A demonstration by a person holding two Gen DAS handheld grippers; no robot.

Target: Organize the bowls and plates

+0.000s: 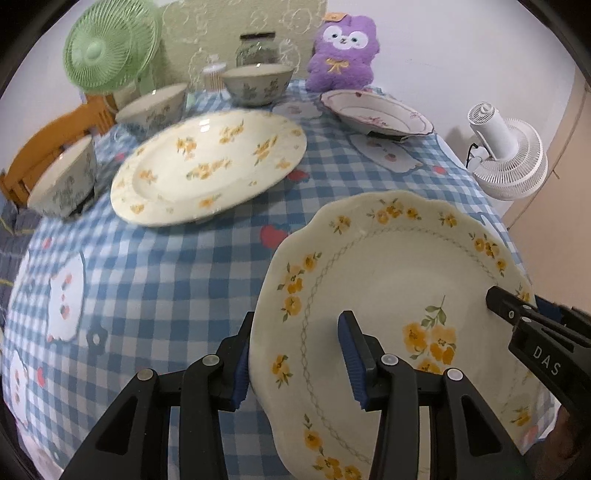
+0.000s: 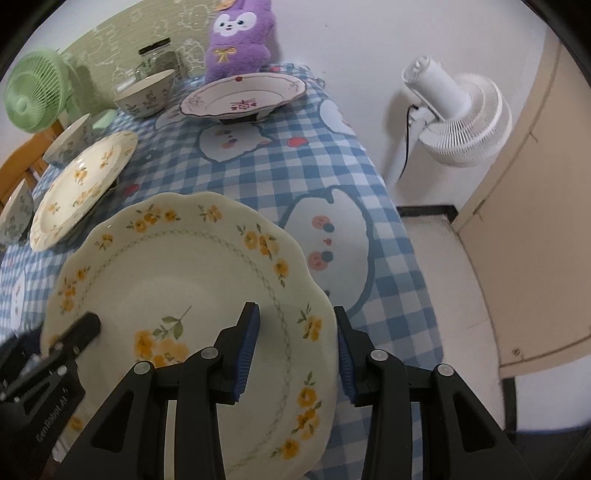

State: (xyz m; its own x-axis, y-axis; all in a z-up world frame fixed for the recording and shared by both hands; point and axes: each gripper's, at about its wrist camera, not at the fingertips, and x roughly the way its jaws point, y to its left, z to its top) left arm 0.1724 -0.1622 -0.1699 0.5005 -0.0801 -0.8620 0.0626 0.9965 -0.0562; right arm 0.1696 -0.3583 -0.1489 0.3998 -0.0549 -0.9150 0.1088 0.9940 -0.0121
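A cream scalloped plate with yellow flowers [image 1: 399, 280] [image 2: 173, 266] is held tilted above the checked tablecloth. My left gripper [image 1: 295, 354] straddles its left rim, one finger under and one over. My right gripper [image 2: 295, 350] straddles its right rim the same way. A large flat plate with yellow flowers [image 1: 210, 166] [image 2: 81, 184] lies to the left. A plate with red flowers [image 1: 376, 110] [image 2: 243, 96] sits at the back. Three floral bowls [image 1: 255, 83] [image 1: 153, 107] [image 1: 62, 181] stand along the back left.
A purple plush toy [image 1: 343, 51] [image 2: 240, 33], a glass jar [image 1: 256, 48] and a green fan [image 1: 110, 51] stand at the table's back. A white fan [image 2: 458, 114] stands on the floor right of the table edge. A wooden chair [image 1: 48, 144] is at left.
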